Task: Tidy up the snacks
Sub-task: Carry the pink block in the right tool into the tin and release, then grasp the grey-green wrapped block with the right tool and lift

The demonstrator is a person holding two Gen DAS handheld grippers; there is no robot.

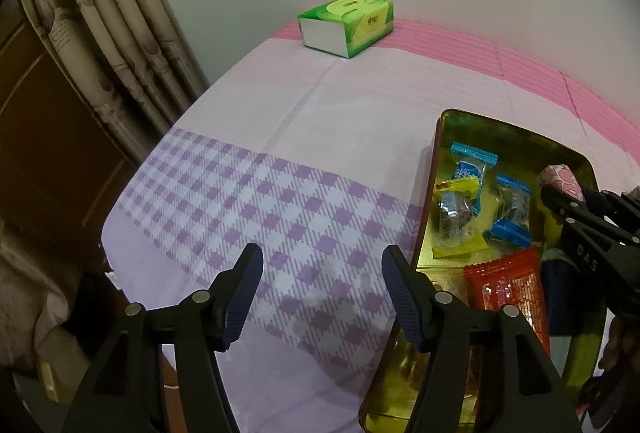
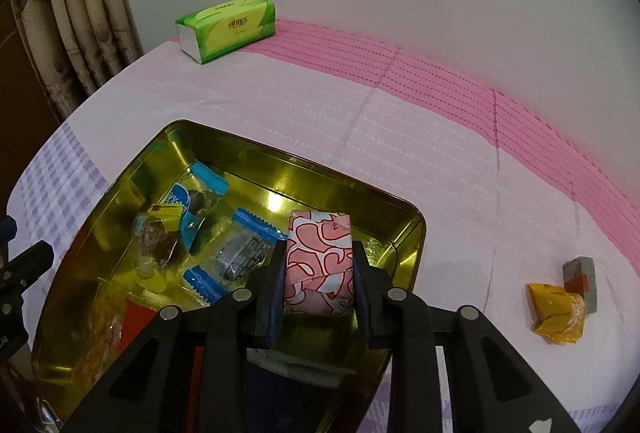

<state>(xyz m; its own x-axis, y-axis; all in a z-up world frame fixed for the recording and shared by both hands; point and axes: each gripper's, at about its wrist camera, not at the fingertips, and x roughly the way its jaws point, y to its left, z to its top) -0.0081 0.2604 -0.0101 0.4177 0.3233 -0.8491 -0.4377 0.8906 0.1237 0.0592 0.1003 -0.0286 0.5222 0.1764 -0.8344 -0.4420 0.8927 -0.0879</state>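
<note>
Pink checked cloth point(image 1: 248, 137), pale wall; left tool point(image 1: 322, 277) agape, right tool point(image 2: 318, 265) clamping perhaps candy point(image 2: 318, 257).

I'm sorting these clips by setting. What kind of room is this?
Probably a room in a home: a table under a pink and purple checked cloth against a plain wall, patterned curtains to one side, and a green tissue pack beside a gold snack tin.

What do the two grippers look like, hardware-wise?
Both alike: the left gripper and right gripper have black plastic scissor-style linkages with silver round pivot pins, and dark blue ribbed pads on the fingertips. White lettering marks the right gripper's body. No cables visible.
</note>
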